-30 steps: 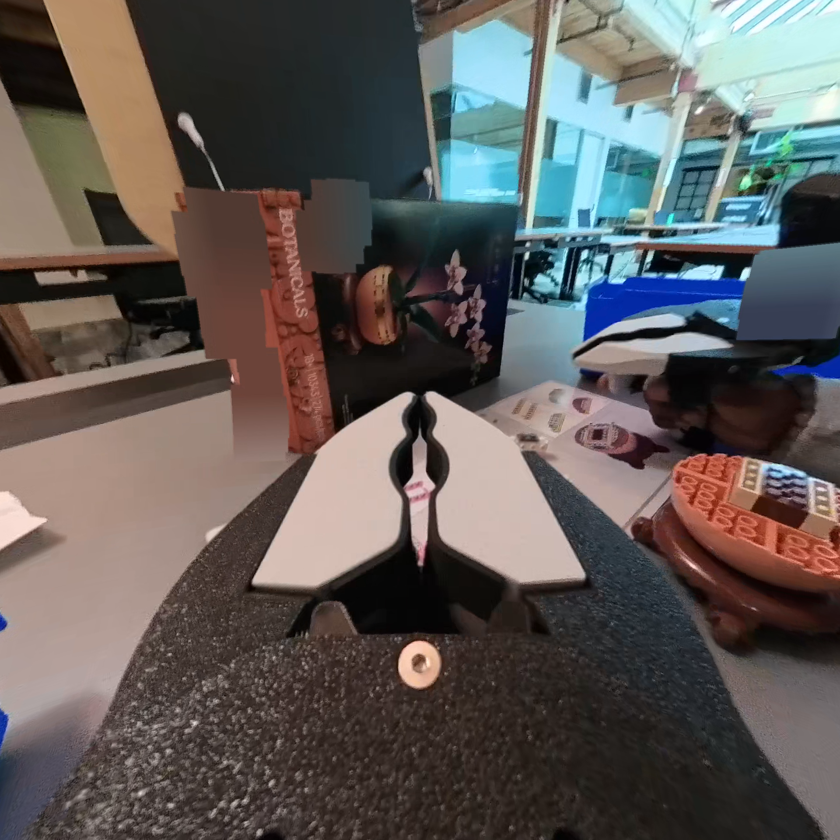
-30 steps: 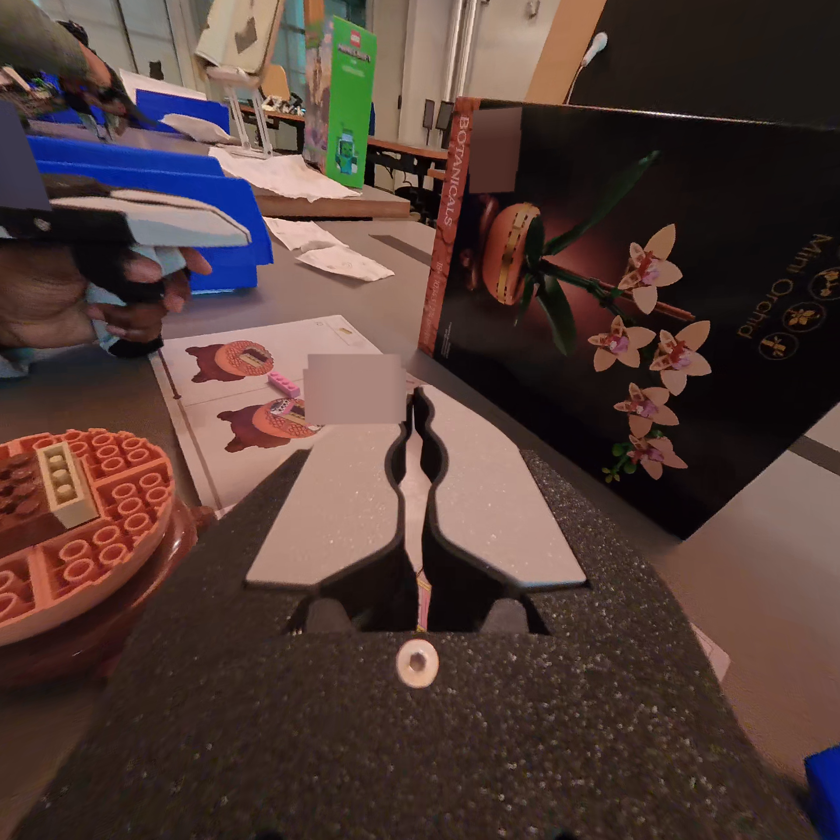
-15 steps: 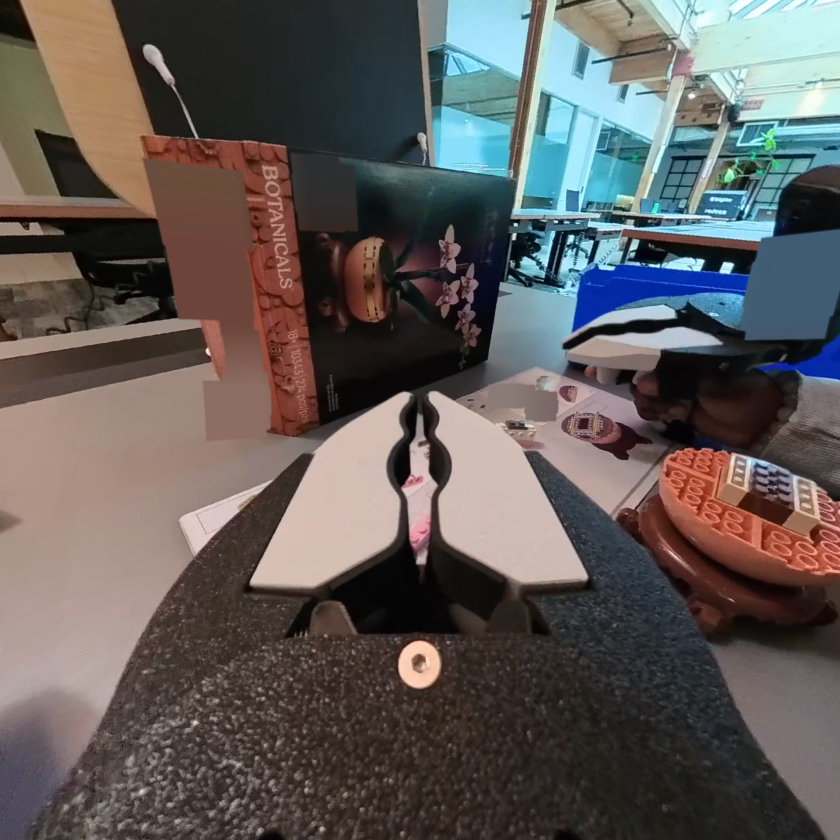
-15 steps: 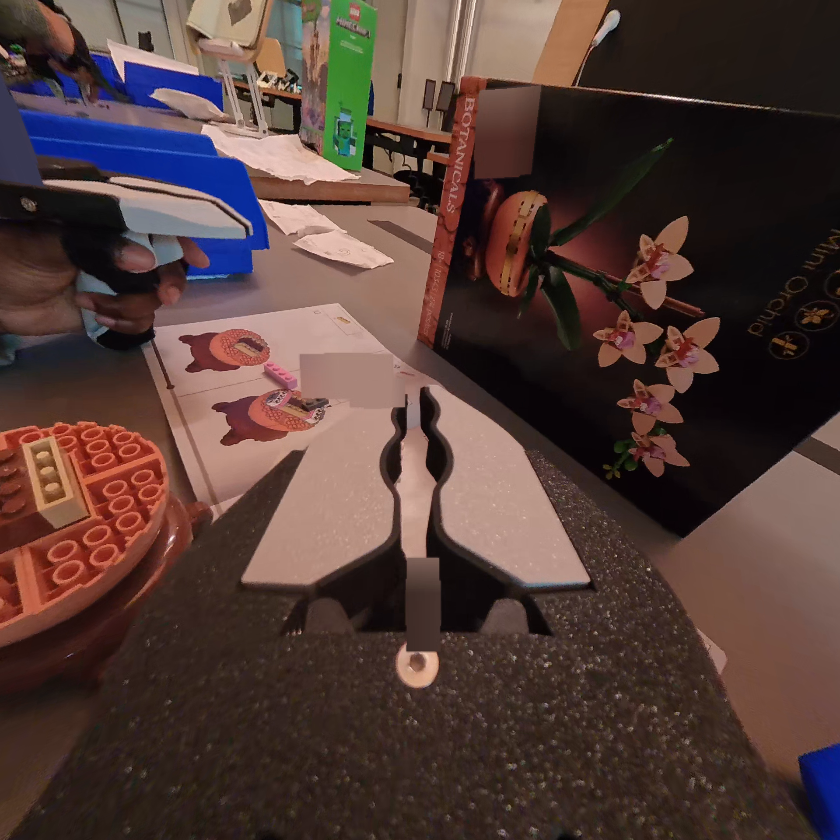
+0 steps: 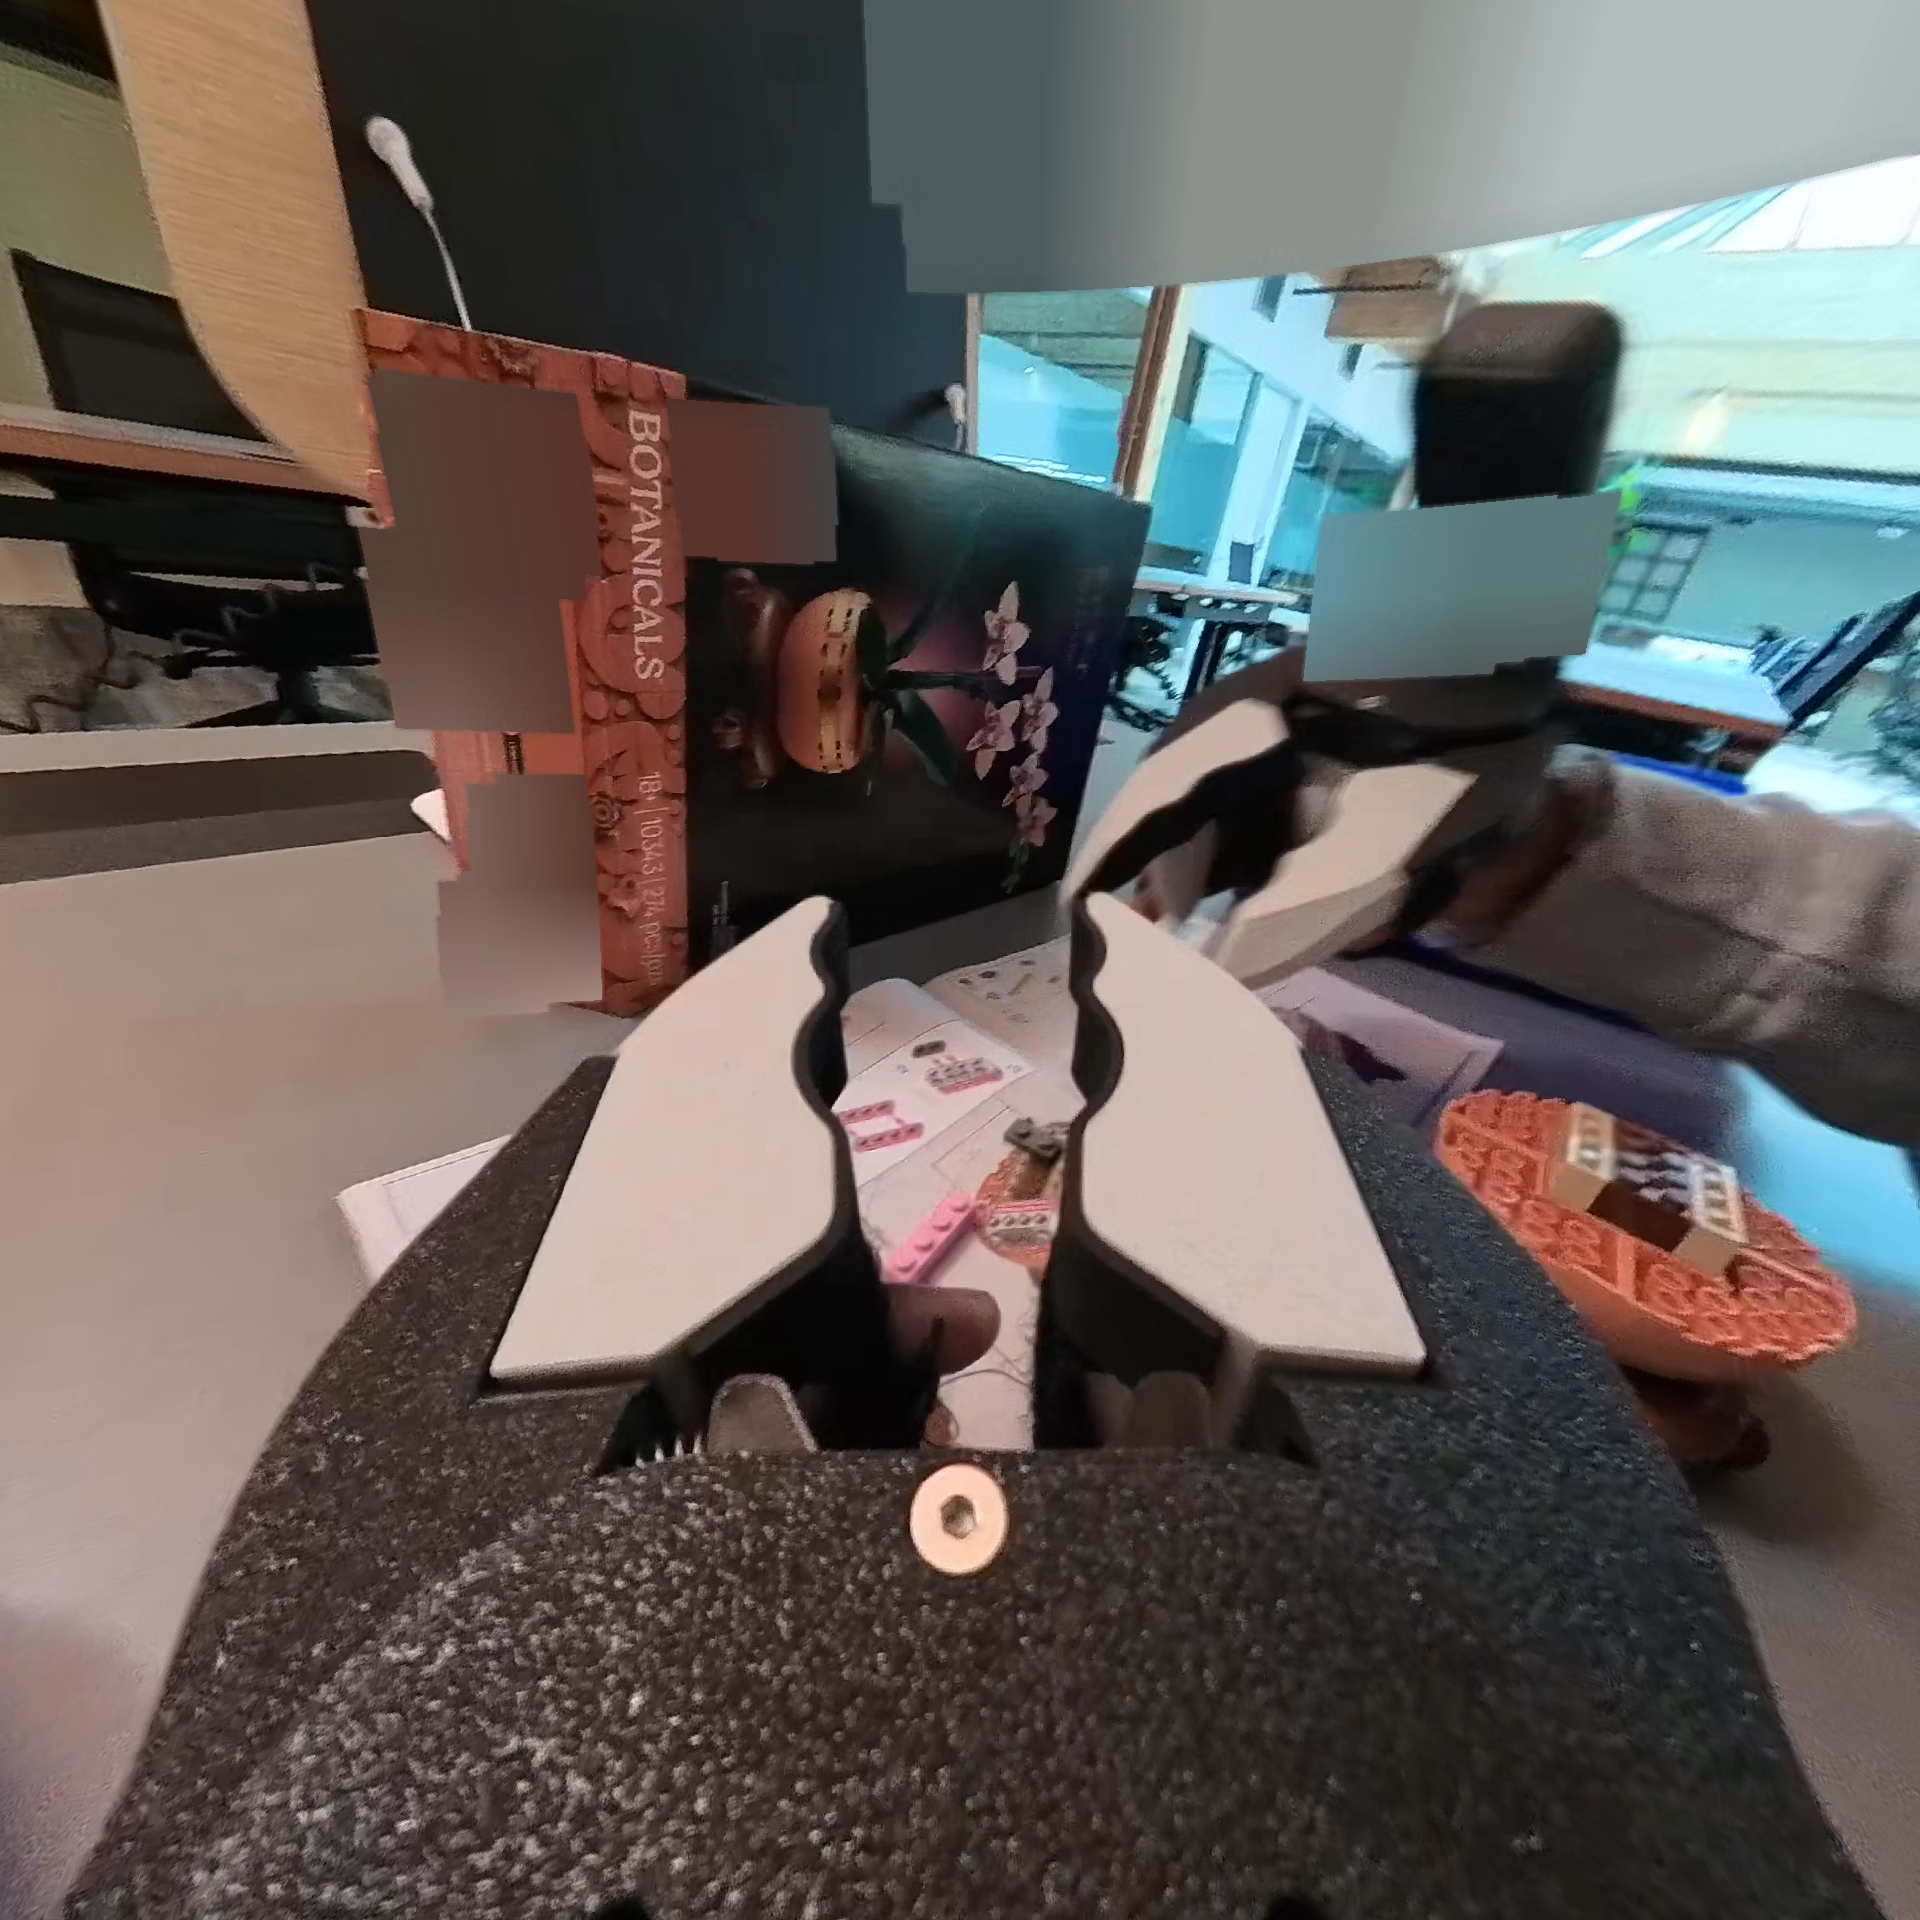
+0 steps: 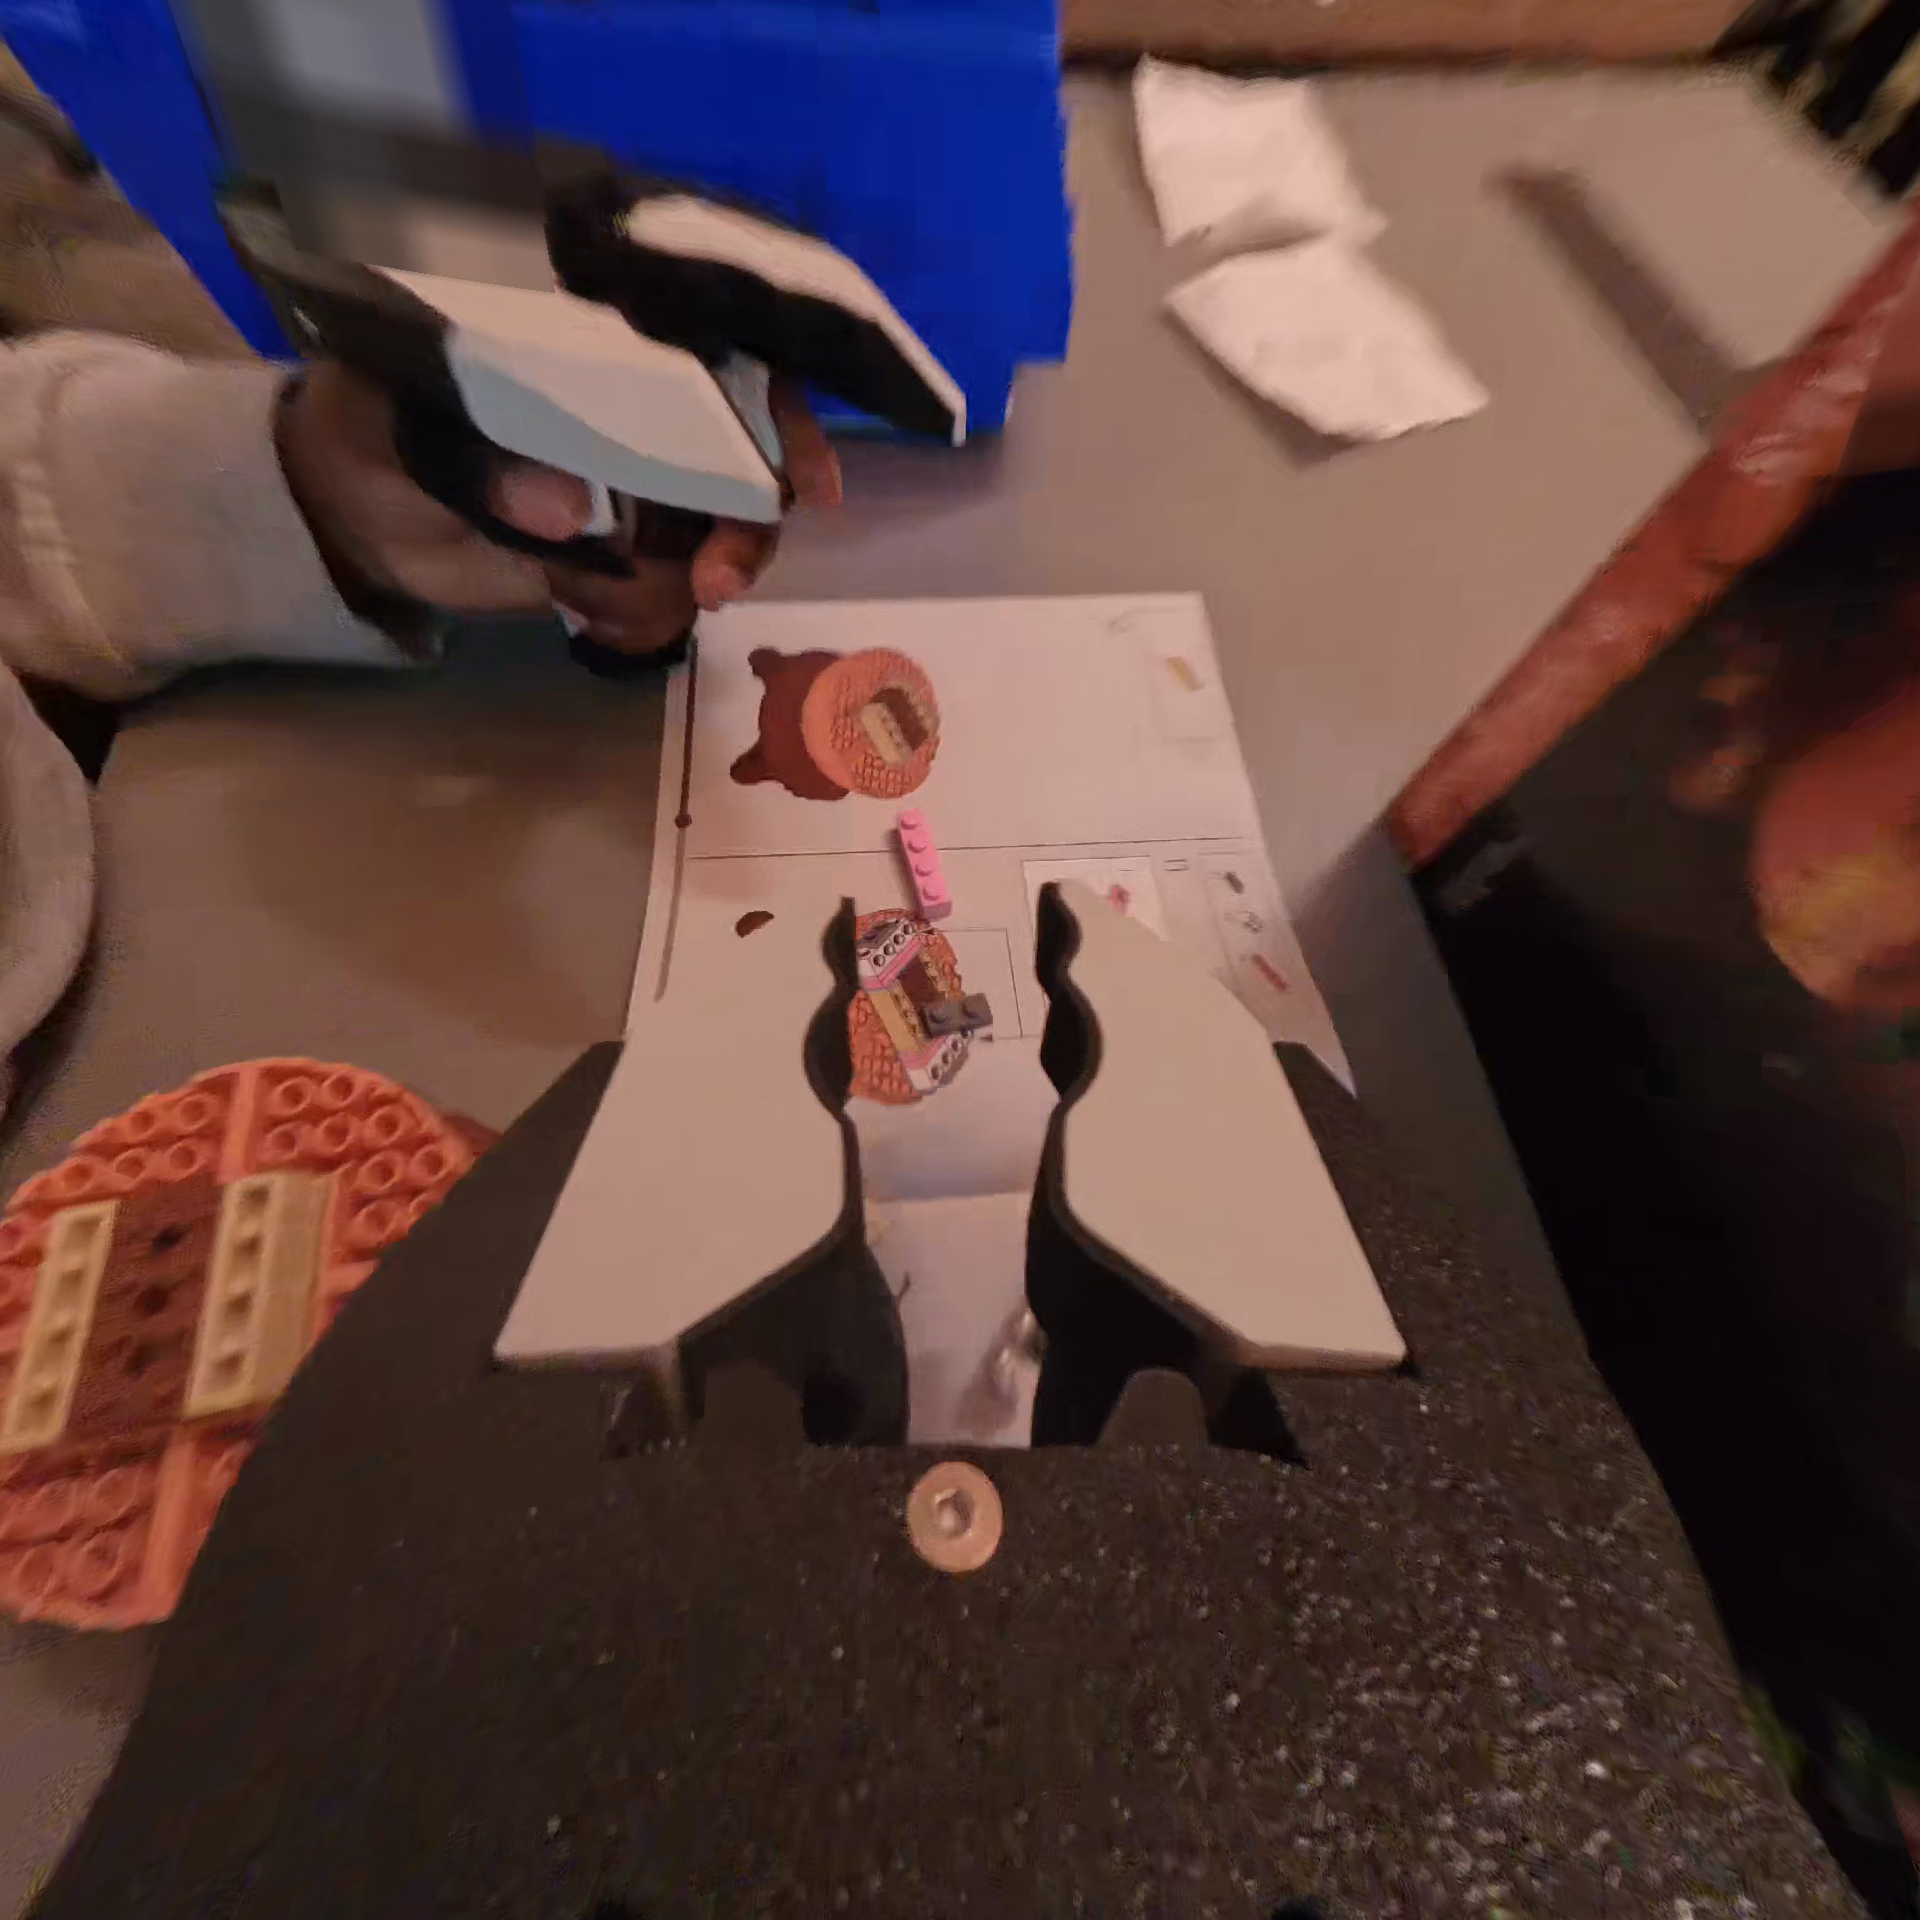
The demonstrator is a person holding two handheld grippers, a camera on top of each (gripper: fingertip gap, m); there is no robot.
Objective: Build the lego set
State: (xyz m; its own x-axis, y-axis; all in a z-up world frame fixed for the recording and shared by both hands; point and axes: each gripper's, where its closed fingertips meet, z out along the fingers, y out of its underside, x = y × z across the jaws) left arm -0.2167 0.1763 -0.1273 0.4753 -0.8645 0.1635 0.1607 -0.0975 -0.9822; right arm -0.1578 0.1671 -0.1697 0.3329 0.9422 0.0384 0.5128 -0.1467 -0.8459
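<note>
Left wrist view, left to right: grey table (image 5: 208, 1091); set box (image 5: 790, 686) standing upright at the back, dark front with orchid artwork and a reddish spine. Left gripper (image 5: 956, 940) in centre, jaws wide apart, nothing between them. Through the gap: instruction sheet (image 5: 935, 1023) flat on the table, a loose pink plate (image 5: 928, 1244) lying on it, a small dark grey piece (image 5: 1034, 1138) just beyond. Right gripper (image 5: 1164, 894) farther off, tilted down toward the sheet, jaws spread, empty, motion-blurred. At far right the round salmon-coloured build (image 5: 1621, 1226) sits on its dark brown base, with tan and brown bricks across the top; it is beside the sheet, not on it. Right wrist view, left to right: the same round build at the lower left edge; the left gripper, hand-held, hovering over the sheet's left edge; blue bin (image 6: 790, 156) behind it. Pink plate lies near the middle of the sheet, just ahead of the right gripper's open, empty tips. Loose papers (image 6: 1299, 301) lie beyond; box at right, blurred.
</note>
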